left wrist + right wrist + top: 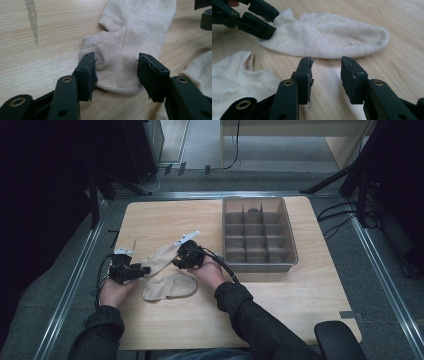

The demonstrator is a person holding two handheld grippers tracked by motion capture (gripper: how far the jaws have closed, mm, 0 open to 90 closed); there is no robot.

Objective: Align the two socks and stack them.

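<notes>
Two beige ankle socks lie on the wooden table. The upper sock (162, 257) runs slantwise; the lower sock (170, 286) lies flat just in front of it. My left gripper (146, 270) is at the upper sock's cuff end. In the left gripper view its jaws (117, 75) stand open on either side of the sock's heel (120, 60), and the pads do not press on it. My right gripper (178, 259) is near that sock's toe. It is open (327, 75) over bare wood, with the upper sock (324, 35) just ahead and the lower sock (234, 72) to its left.
A grey tray (290, 235) with several compartments stands at the back right of the table (280, 300). A dark streak (32, 17) marks the wood. A black chair part (337, 340) is at the near right corner. The floor and table legs lie beyond.
</notes>
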